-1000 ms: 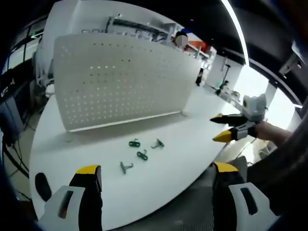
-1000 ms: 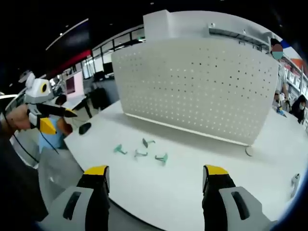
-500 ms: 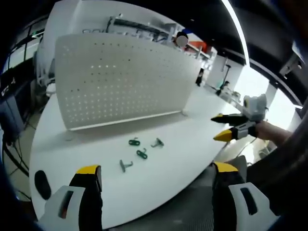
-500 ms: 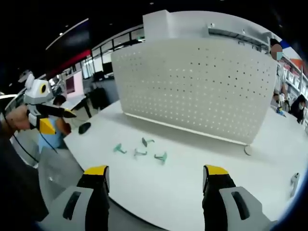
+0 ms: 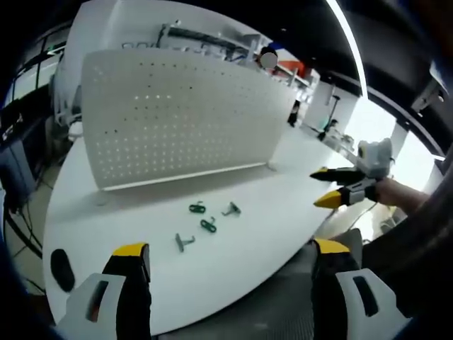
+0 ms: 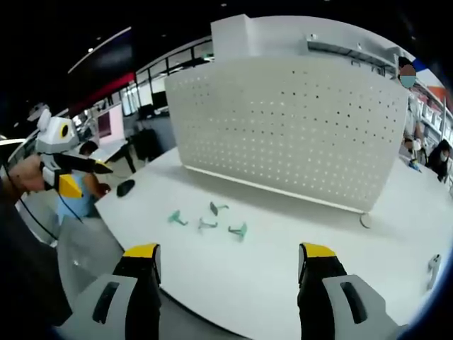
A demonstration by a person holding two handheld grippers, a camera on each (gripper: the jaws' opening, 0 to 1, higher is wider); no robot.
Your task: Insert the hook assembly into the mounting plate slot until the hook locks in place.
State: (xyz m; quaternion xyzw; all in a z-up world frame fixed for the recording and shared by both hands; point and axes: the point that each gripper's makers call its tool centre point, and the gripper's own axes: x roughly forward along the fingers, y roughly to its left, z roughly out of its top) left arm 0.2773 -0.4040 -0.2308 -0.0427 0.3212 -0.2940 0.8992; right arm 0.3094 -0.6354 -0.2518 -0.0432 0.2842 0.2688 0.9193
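Nearest us, the left gripper [image 5: 225, 265] and the right gripper [image 6: 230, 265] hang over the near edge of the white table [image 5: 283, 191], each with jaws spread wide and nothing between them. Beyond that edge we see four small green hooks [image 5: 205, 225] lying loose on the tabletop in a scattered cluster [image 6: 207, 223], well apart from both grippers. Behind the hooks stands the white perforated mounting plate [image 5: 177, 113], upright on the table [image 6: 297, 120]. A dark oval object [image 6: 125, 188] lies on the table left of the hooks.
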